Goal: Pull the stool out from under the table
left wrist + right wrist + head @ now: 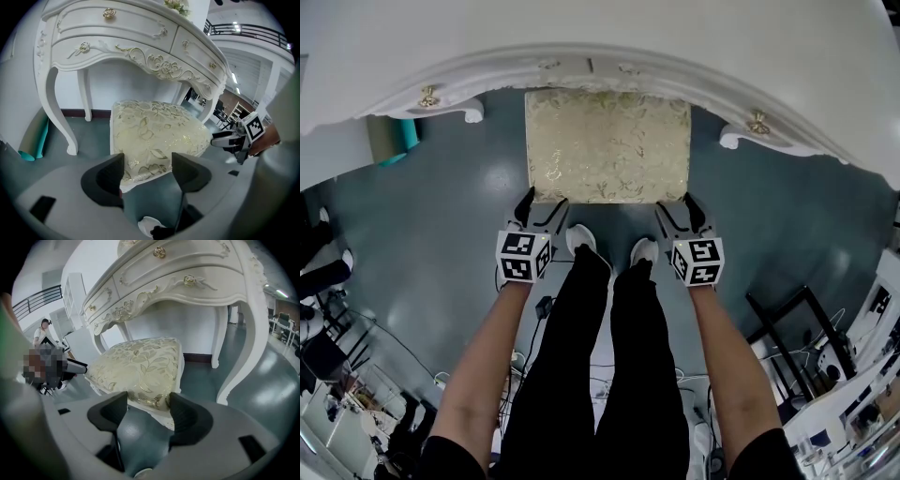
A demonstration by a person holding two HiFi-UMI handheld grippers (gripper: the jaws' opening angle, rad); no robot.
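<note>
The stool (pixel 607 145) has a gold floral cushion on a white frame. Its far end lies under the white carved table (pixel 600 61), and most of the seat shows in the head view. My left gripper (pixel 539 212) is at the stool's near left corner, my right gripper (pixel 679 217) at its near right corner. In the left gripper view the left gripper (pixel 147 164) is open and the corner of the stool (pixel 159 133) sits in the gap. The right gripper (pixel 147 401) is open too, with the corner of the stool (pixel 140 363) between its jaws.
Curved table legs stand on both sides of the stool (pixel 61 112) (pixel 241 352). A teal roll (pixel 405 139) leans at the back left. My legs and white shoes (pixel 581 239) are just behind the stool. Cables and a black frame (pixel 797 319) lie behind me.
</note>
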